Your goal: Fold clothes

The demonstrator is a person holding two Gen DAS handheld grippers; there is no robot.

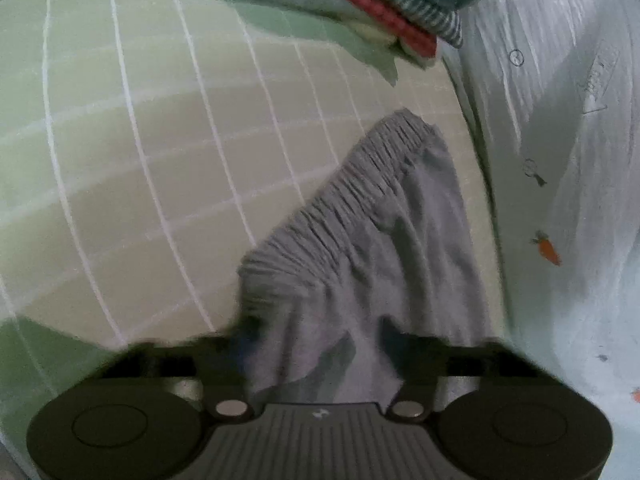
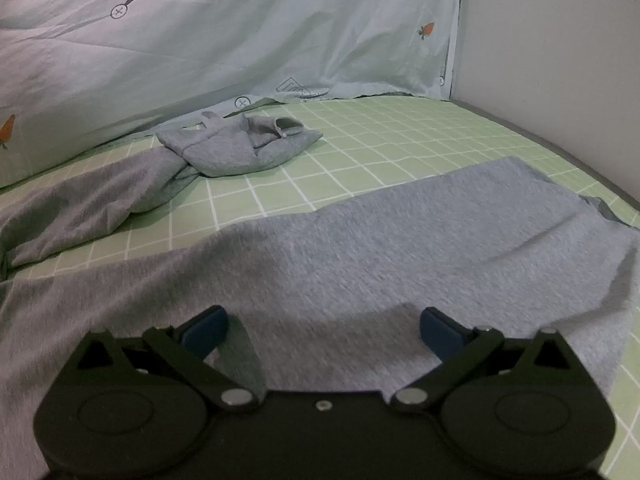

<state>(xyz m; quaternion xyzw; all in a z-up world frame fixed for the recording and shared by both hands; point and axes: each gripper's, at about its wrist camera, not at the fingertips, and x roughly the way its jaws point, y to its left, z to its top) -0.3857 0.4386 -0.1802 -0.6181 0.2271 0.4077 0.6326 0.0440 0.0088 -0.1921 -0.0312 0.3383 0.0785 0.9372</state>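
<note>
A: Item: grey trousers [image 1: 360,216], elastic waistband up, on the green checked sheet [image 1: 120,160] near the carrot-print quilt [image 1: 560,160] at its edge. Your left gripper [image 1: 316,344]: jaws drawn in on bunched grey cloth, pads hidden.

B: Right gripper [image 2: 320,328]?

A: Jaws wide, nothing between them, hovering above the flat grey panel [image 2: 400,248].

B: Handling note?

A: Before you lift, take the waistband corner with the right too; keep the seam taut. Folded stack [image 1: 360,12] lies at the far edge.

left gripper [image 1: 316,344] clamped; right gripper [image 2: 320,330] jaws spread wide
</note>
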